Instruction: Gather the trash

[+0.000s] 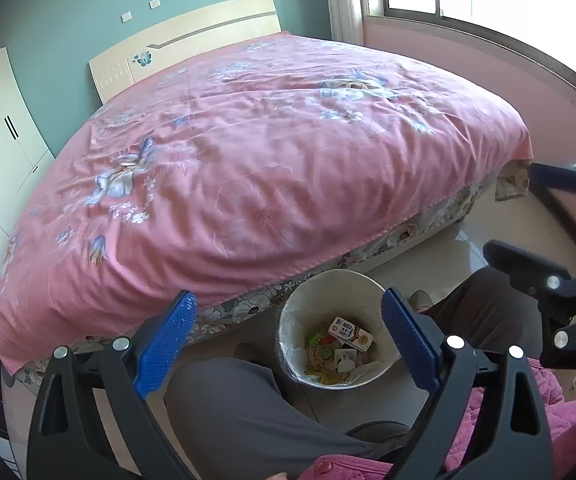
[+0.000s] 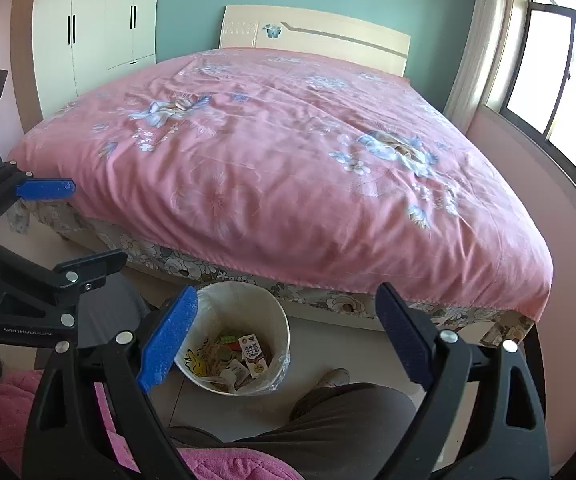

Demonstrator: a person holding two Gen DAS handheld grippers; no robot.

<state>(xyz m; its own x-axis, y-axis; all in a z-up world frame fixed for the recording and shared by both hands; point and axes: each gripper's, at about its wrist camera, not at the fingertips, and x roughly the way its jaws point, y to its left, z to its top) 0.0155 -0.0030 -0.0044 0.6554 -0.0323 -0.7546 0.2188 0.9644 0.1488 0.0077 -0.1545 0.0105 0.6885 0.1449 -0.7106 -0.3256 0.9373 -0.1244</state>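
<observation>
A: Start on your left. Your left gripper (image 1: 288, 340) stands wide open with nothing in it, and the trash bin (image 1: 300, 376) sits on the floor below and just ahead of its fingertips, between your knees.

B: And the other side?

A: Your right gripper (image 2: 284, 340) is also spread wide and empty; the bin lies under its left finger (image 2: 168, 340). Wrappers and a small carton (image 2: 254, 354) are already inside.

B: What might go wrong?

A: I'd judge the bin is light. Swing either hand low and a finger could clip the rim, tip it toward the bed (image 2: 288, 160) and spill everything.
</observation>
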